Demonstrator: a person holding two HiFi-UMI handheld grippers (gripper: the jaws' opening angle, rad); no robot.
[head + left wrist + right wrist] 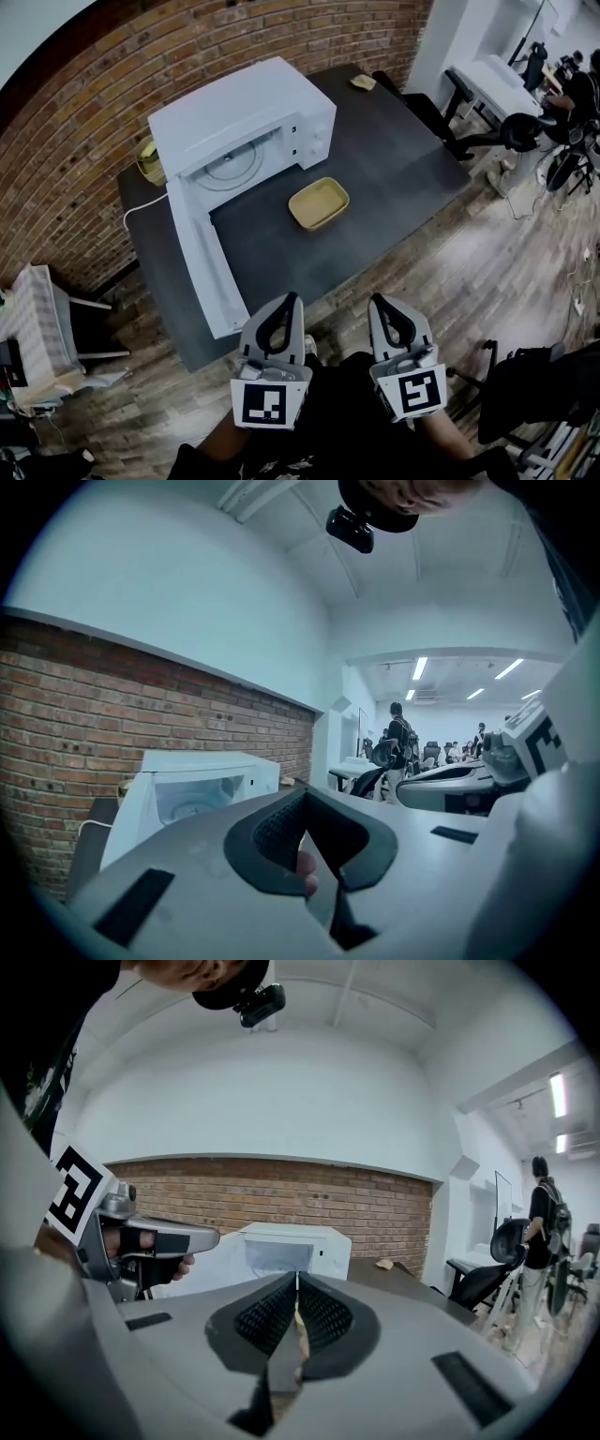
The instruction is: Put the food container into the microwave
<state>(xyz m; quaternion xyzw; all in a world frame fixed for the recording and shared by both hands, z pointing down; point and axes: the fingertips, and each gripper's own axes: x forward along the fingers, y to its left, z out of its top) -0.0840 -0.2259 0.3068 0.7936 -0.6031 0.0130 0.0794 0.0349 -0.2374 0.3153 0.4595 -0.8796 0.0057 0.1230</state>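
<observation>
The shallow tan rectangular food container (319, 203) sits on the dark grey table (394, 169), just in front of the boxy white microwave (253, 108) and apart from it. The microwave's door (202, 258) hangs wide open to its left, showing the round glass turntable (230, 164) inside. Both tools are held low, near the person's body, short of the table's near edge. The left gripper (292, 302) has its dark fingers (274, 834) pressed together at the tips with nothing between them. The right gripper (377, 302) likewise has its fingers (265, 1316) closed tip to tip, pinching nothing. A small tan lump (364, 82) lies at the table's far corner.
</observation>
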